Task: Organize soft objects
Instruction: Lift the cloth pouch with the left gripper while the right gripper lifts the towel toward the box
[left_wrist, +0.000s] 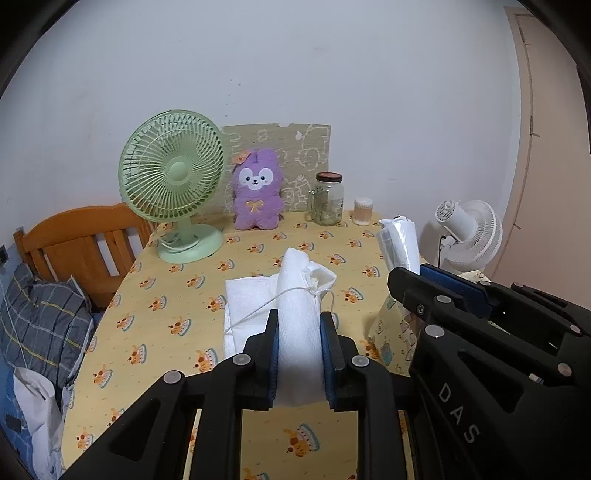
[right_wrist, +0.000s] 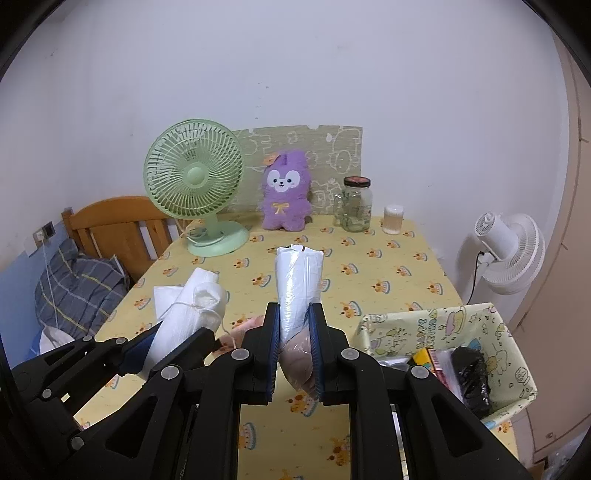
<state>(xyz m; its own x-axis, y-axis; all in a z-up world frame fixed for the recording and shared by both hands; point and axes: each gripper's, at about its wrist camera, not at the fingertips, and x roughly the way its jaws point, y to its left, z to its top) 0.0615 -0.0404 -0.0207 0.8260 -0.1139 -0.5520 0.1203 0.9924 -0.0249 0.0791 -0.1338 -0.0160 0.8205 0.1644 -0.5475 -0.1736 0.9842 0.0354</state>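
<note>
Your left gripper (left_wrist: 299, 354) is clamped on a white pouch (left_wrist: 299, 321) — a soft, quilted-looking roll with a drawstring trailing off it — held above the folded cloth (left_wrist: 251, 295) on the table (left_wrist: 177, 295). Your right gripper (right_wrist: 294, 347) is closed on a roll of thin, glossy plastic bags (right_wrist: 298, 284), upright and crinkled. Both look lifted clear for sorting, probably into the paper-lined box (right_wrist: 517, 369) beside the right gripper, which already holds items.
</note>
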